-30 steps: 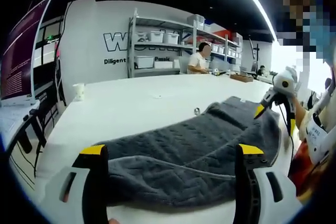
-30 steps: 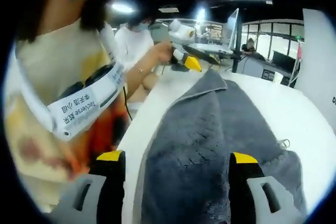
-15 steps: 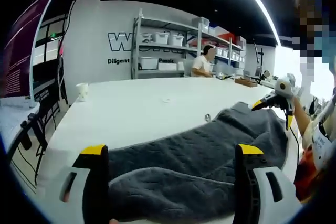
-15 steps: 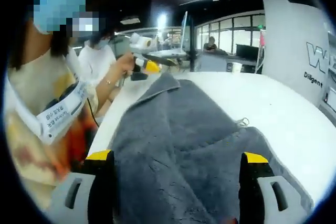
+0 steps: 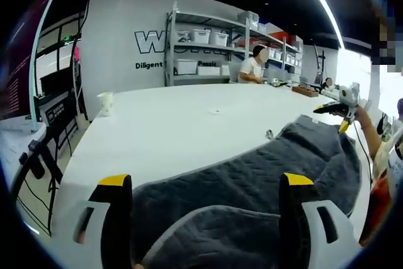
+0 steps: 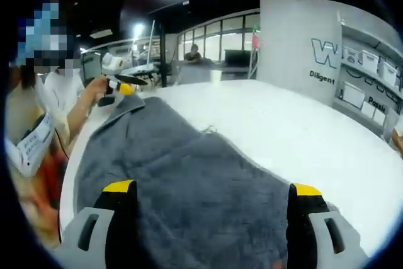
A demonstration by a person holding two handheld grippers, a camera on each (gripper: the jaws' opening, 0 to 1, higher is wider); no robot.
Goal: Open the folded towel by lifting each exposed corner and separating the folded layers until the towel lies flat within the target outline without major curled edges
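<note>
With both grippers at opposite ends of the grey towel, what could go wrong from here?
1. The towel has a folded layer lying between the left gripper jaws; a pinch there may catch both layers instead of separating them.
2. The towel's near edge sits close to the table edge beside the person, so a pull toward them might drag it off.
3. A small loop sticks out at the towel's edge and may snag or curl under.
</note>
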